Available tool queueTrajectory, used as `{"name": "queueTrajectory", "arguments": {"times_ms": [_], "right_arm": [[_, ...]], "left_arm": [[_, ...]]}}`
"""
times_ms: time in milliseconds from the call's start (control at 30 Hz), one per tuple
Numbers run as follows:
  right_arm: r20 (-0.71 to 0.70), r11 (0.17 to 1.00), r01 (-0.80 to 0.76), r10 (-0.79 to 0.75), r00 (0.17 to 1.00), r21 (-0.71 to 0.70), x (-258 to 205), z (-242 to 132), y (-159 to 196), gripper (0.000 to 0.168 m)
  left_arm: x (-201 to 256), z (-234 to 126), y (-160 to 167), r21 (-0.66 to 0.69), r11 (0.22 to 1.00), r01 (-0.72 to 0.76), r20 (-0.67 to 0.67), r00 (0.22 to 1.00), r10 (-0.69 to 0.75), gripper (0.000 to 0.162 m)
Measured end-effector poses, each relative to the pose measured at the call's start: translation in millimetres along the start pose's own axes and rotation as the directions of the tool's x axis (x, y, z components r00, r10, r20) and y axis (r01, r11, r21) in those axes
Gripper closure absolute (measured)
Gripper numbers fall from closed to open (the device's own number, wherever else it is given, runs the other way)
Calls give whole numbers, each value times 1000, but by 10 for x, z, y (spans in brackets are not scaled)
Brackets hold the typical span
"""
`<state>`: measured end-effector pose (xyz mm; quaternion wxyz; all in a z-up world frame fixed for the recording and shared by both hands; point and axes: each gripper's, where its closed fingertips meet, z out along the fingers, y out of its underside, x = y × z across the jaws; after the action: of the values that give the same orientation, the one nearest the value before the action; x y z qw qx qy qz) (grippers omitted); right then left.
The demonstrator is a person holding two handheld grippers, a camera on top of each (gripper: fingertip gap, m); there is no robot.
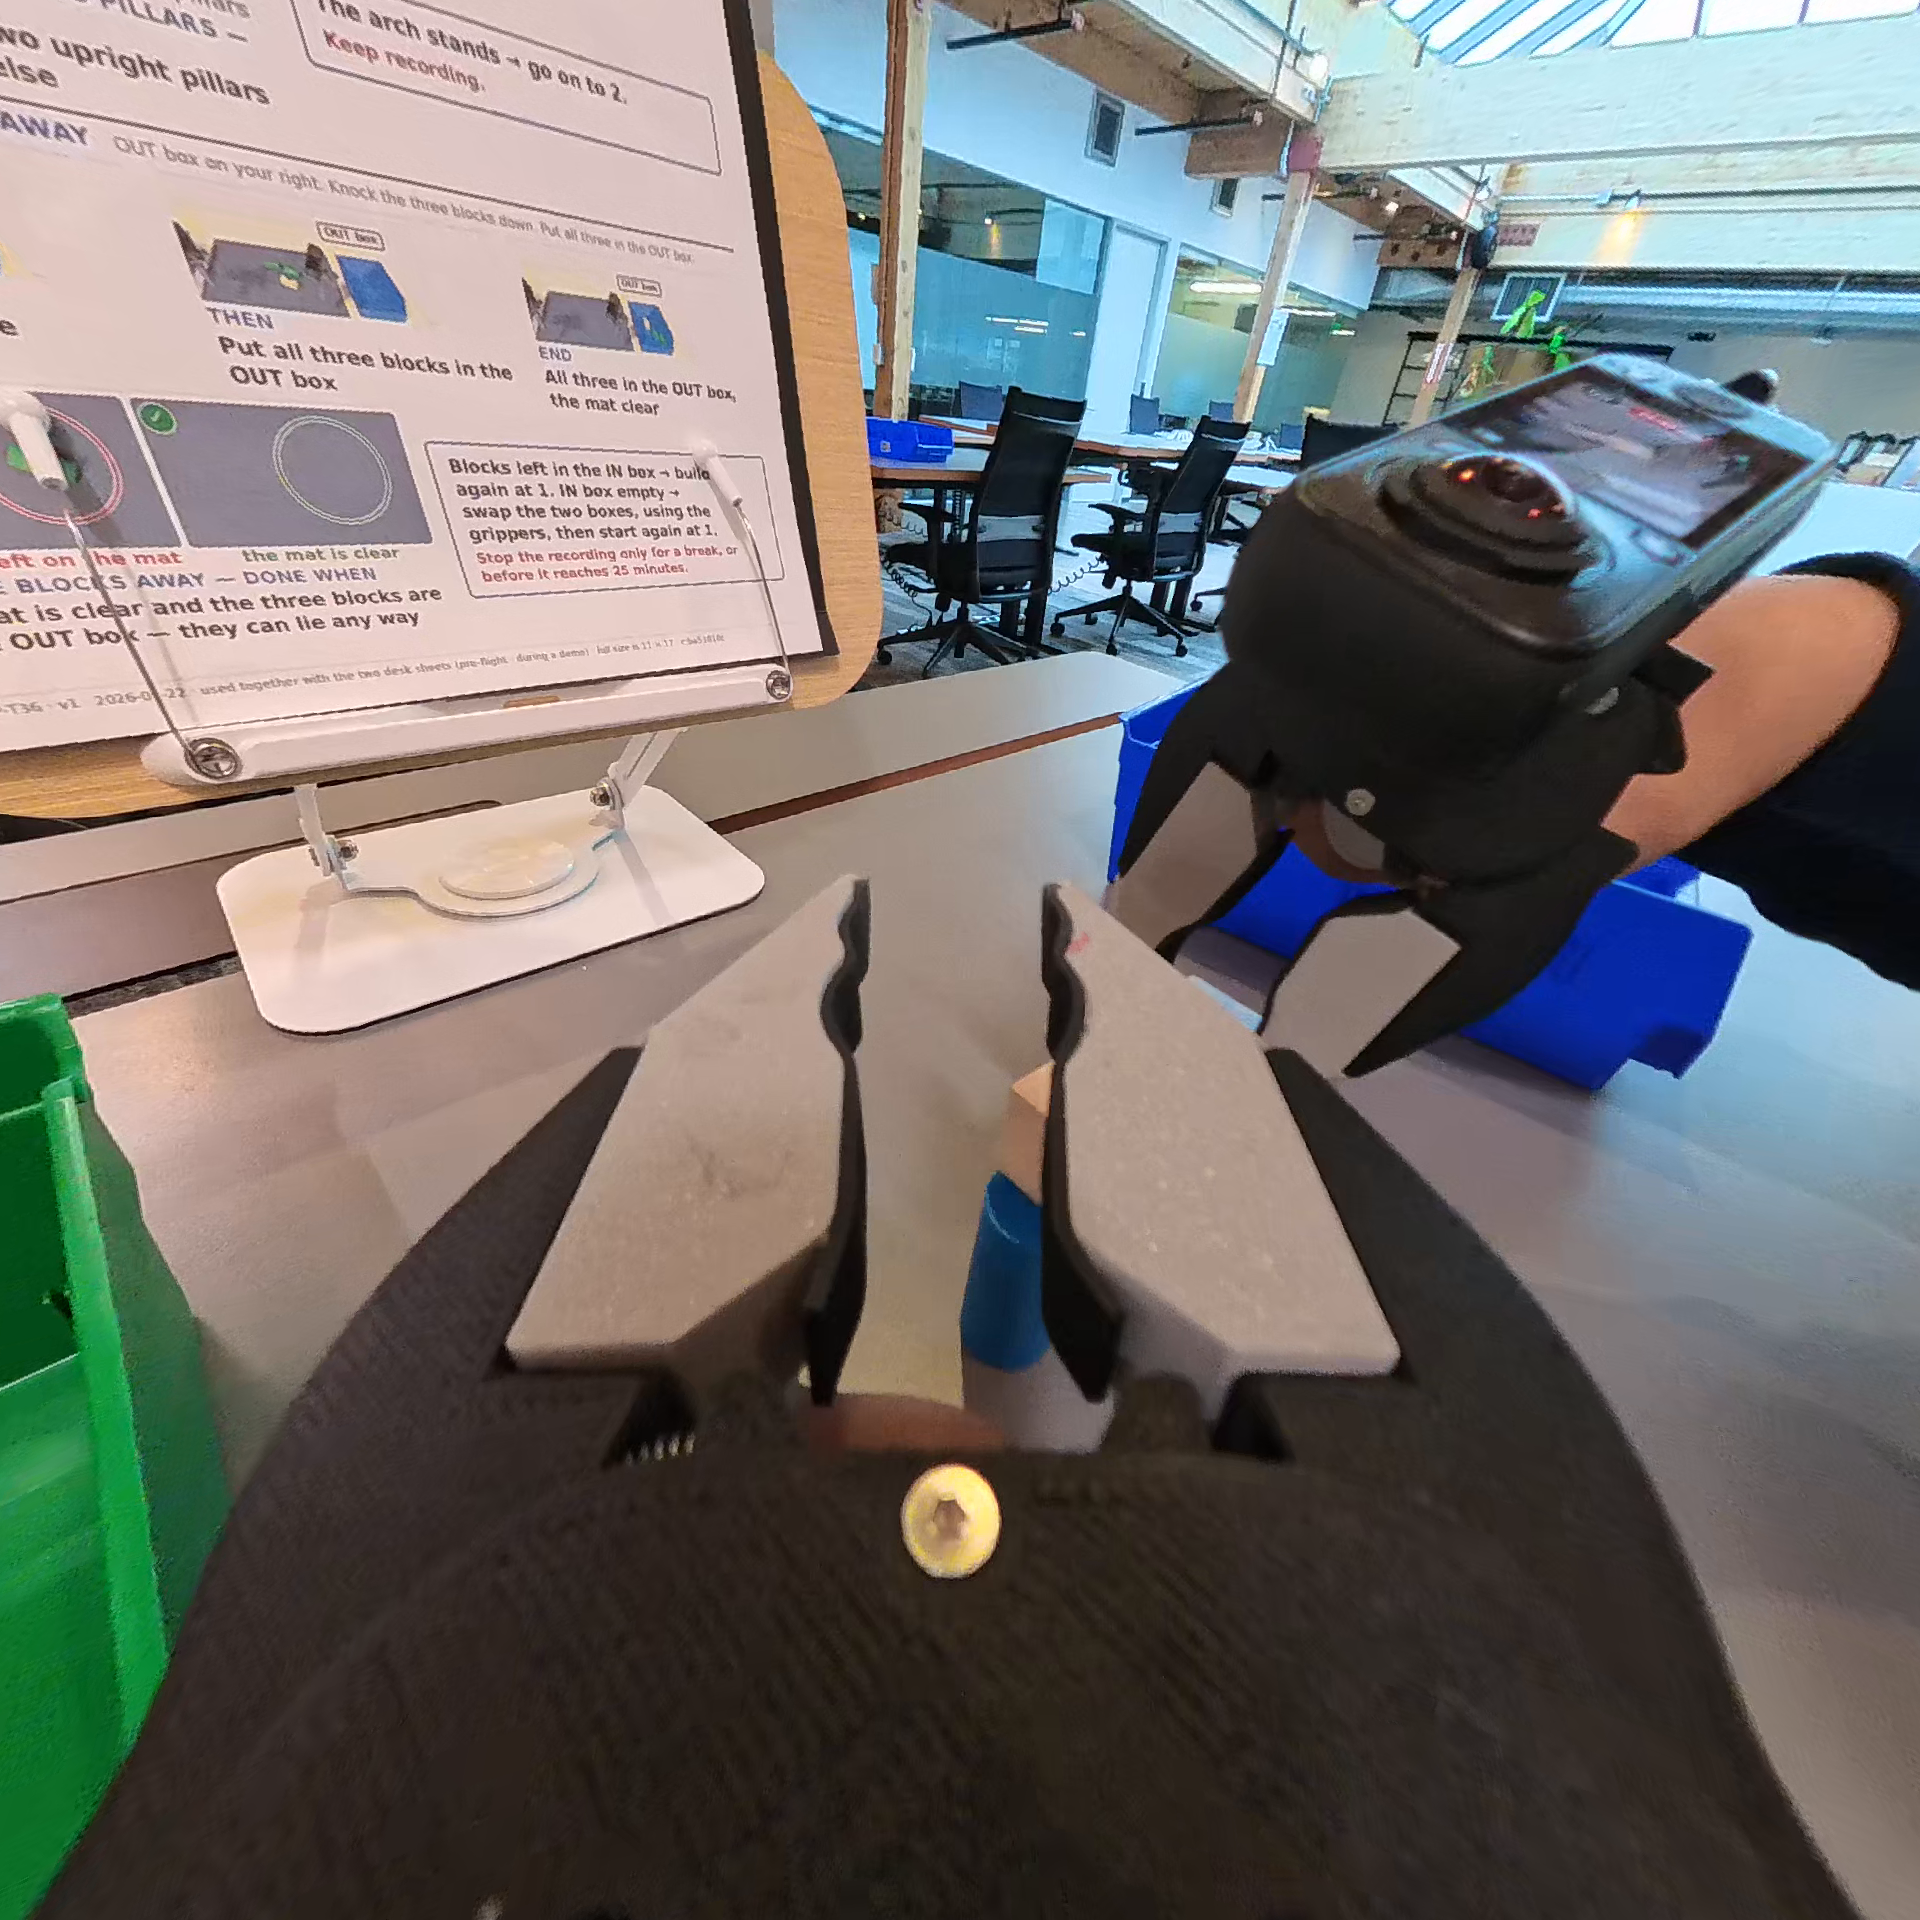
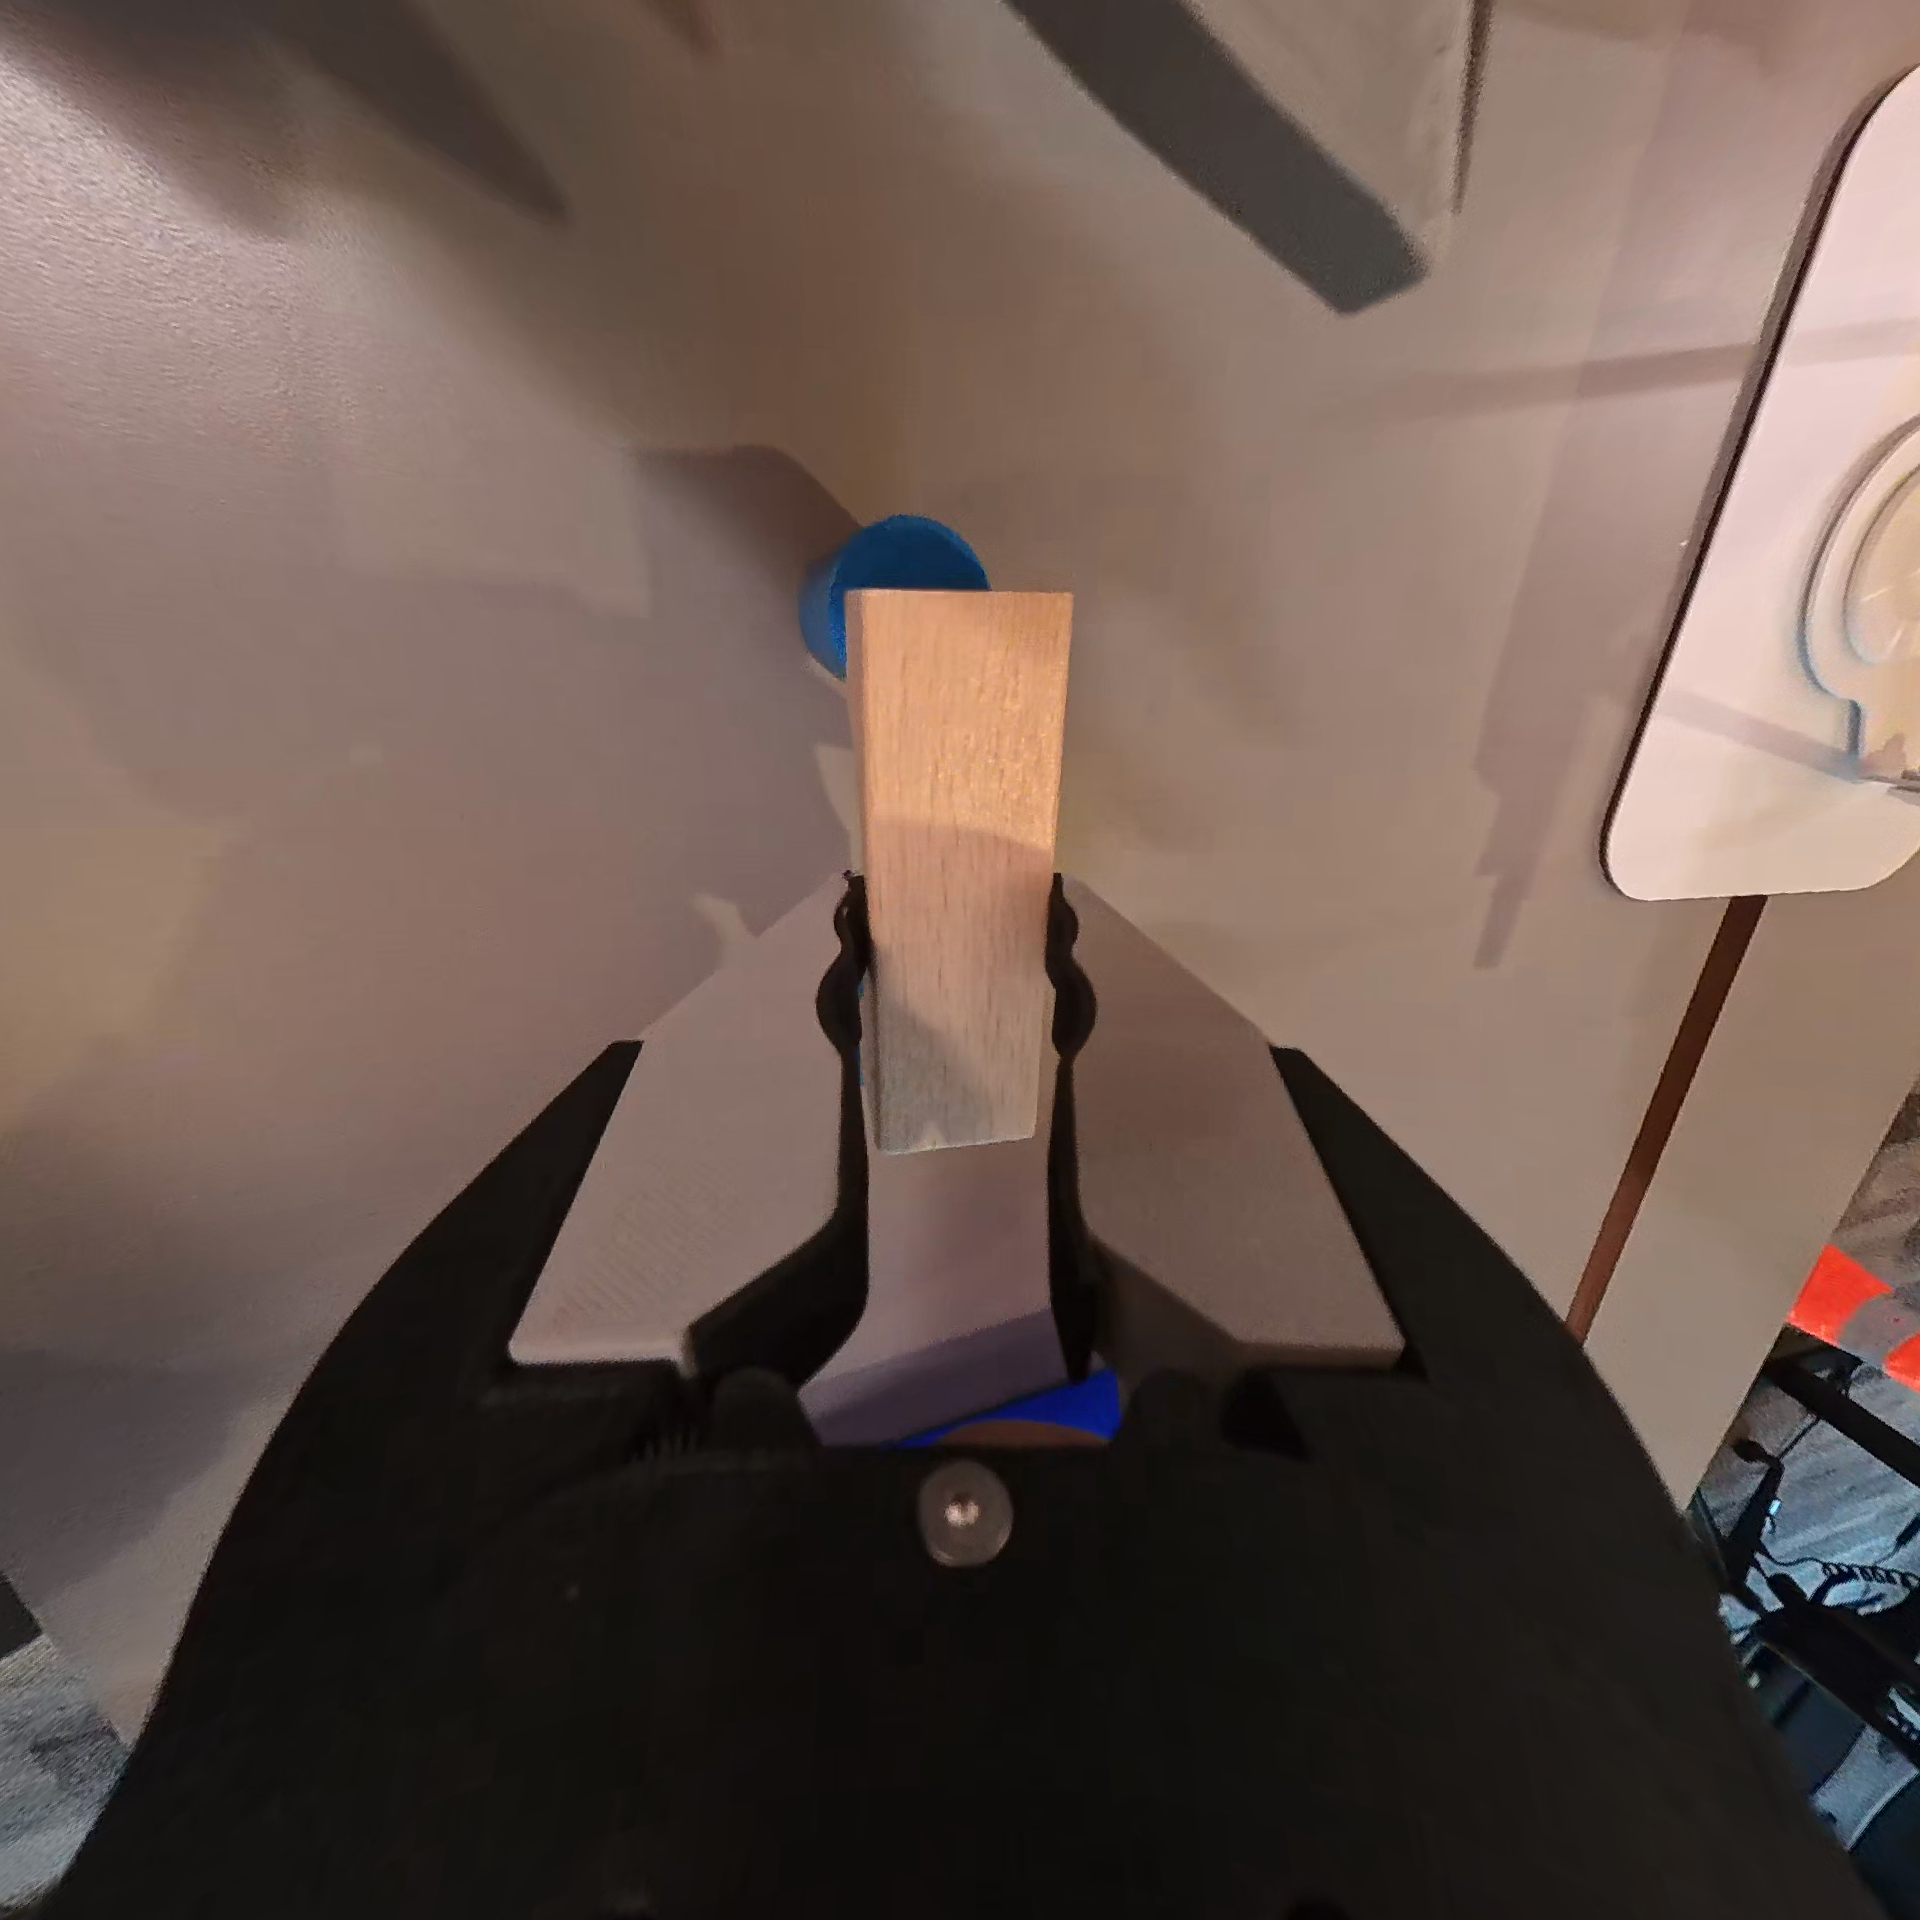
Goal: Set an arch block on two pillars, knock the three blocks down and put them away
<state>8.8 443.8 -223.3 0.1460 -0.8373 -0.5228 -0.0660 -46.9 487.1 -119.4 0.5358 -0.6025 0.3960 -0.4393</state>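
My right gripper is shut on a pale wooden arch block, seen from above, so its cutout is hidden. The block's far end lies over an upright blue pillar. A second bit of blue shows under the near end. Whether the block rests on them I cannot tell. My left gripper is open and empty, held low beside the stack. The blue pillar and the block's end show between its fingers. The right gripper shows just beyond.
A green bin stands at my left and a blue bin at the right behind the right gripper. An instruction sheet on a stand with a white base stands at the back of the grey table. The gap from one gripper's tips to the other's is roughly 12 cm. Both grippers' tips are roughly 30 cm from the white base. It is also in sight in the left wrist view.
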Motion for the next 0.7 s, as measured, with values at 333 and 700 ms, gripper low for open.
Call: {"name": "queueTrajectory", "arguments": {"times_ms": [333,700], "right_arm": [[-8,1000,-21,21,1000,13,11,-2,0,132],[-151,773,-185,340,928,607,-72,-867,-138,118]], "left_arm": [[-14,5,18,-9,1000,4,0,1000,-4,130],[76,-24,-1,-18,999,-39,-42,998,39,133]]}}
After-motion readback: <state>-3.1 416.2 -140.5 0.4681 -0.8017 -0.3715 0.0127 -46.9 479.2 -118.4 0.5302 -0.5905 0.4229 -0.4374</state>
